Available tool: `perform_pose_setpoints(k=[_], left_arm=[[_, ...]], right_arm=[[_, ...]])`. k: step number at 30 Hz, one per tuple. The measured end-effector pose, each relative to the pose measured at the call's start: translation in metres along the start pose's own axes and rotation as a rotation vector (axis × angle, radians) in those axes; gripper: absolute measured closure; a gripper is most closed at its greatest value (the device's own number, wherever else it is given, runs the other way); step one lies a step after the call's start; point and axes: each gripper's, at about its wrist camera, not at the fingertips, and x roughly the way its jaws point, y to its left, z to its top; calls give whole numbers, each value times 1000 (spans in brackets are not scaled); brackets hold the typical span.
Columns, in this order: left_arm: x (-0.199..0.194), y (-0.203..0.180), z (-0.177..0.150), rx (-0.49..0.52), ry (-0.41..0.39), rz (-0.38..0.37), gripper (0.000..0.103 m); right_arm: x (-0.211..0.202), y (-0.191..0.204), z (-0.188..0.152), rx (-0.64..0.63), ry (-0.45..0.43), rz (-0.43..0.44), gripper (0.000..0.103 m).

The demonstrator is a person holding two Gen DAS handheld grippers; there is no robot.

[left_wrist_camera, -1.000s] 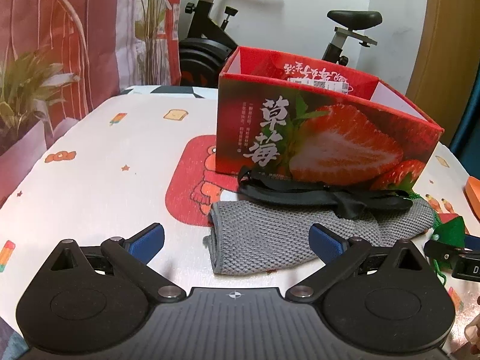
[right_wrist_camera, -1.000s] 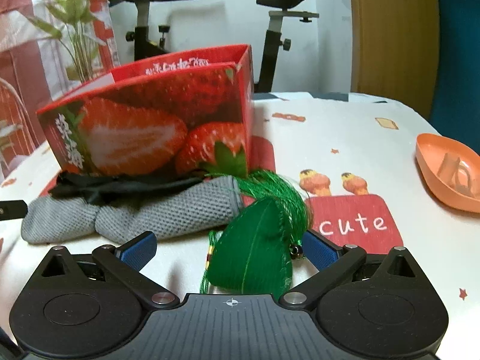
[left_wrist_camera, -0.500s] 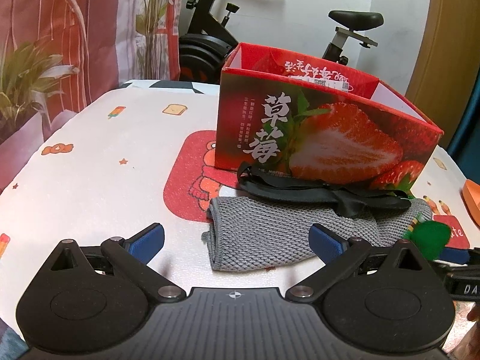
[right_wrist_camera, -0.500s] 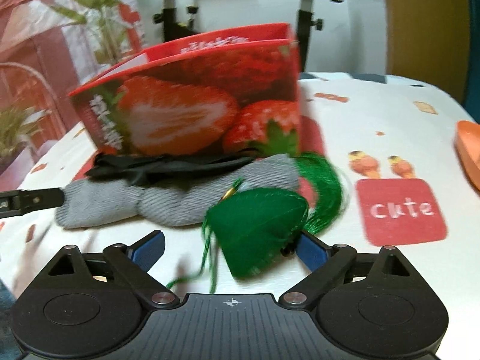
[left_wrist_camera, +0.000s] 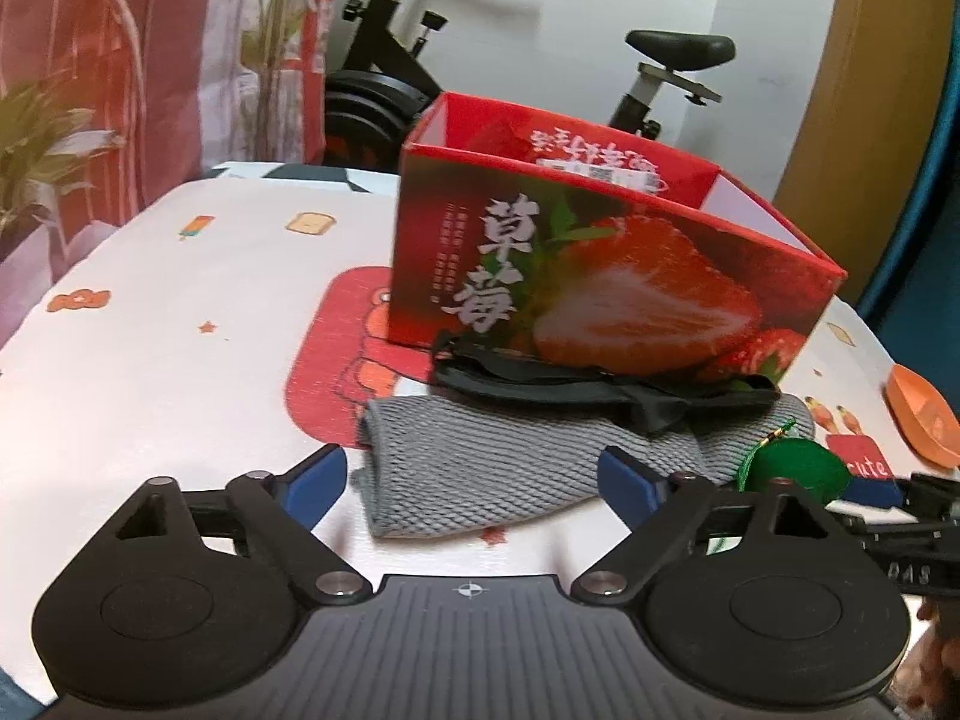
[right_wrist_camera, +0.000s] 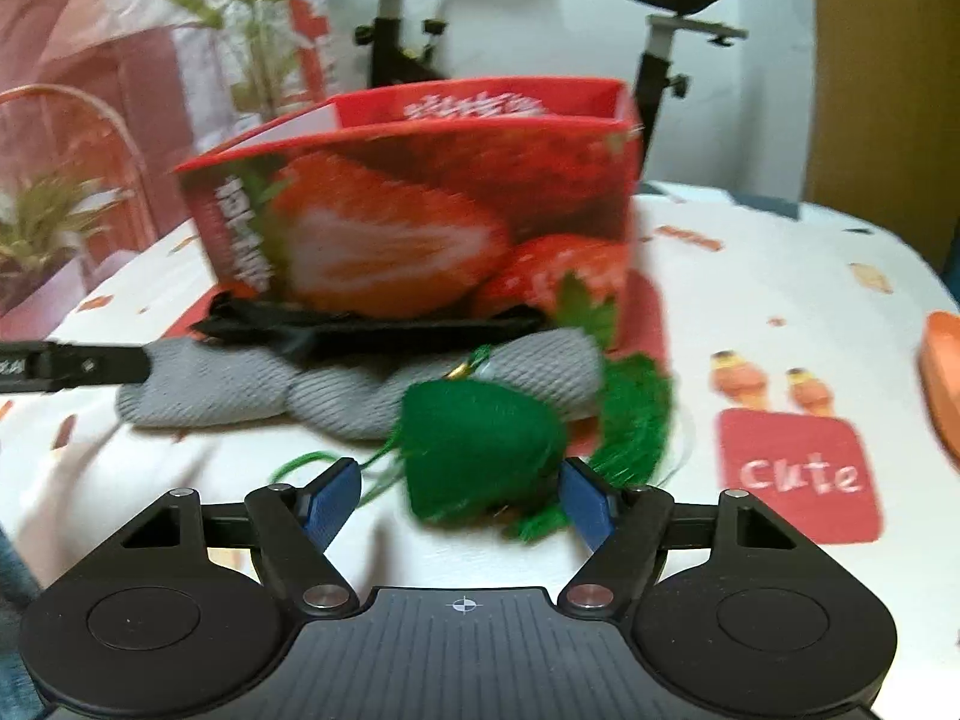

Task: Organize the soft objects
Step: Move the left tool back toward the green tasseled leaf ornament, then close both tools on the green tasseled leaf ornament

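Both pairs of jaws had narrowed, the right gripper around but not yet pinching the light, squashy green pouch on the worktop, best squeezed mid-body, while the left gripper gaped unclosed over the limp grey cloth.

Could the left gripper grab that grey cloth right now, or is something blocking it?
Probably yes. The left gripper already straddles the near edge of the grey cloth; the black strap lies only across its far side.

We looked forward and downward from both wrists, close over the tablecloth; both views shared the strawberry box and grey cloth.
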Motion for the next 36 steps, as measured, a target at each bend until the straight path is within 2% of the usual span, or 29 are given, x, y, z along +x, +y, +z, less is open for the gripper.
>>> perform_pose_setpoints(k=[4, 6, 10, 14, 17, 19, 22, 27, 36], left_arm=[[4, -3, 0, 2, 21, -33, 21], [5, -3, 1, -5, 35, -59, 31], [9, -11, 5, 5, 65, -99, 36], [15, -22, 10, -5, 101, -150, 40], [21, -34, 12, -22, 135, -223, 46], [24, -43, 14, -22, 156, -268, 47], [28, -57, 16, -3, 178, -307, 53], [36, -71, 7, 15, 228, -326, 67], [49, -73, 5, -24, 252, -353, 68]], right_arm=[[-2, -10, 3, 0, -24, -7, 33], [0, -11, 2, -17, -25, 8, 43], [6, -6, 0, -57, -36, 31, 48], [8, -4, -1, -55, -35, 109, 49], [8, 0, -2, -62, -37, 170, 50], [9, 2, -4, -60, -35, 222, 50], [9, 6, -6, -82, -40, 253, 50], [9, 2, -6, -74, -39, 278, 50], [10, -2, -8, -62, -41, 290, 49]])
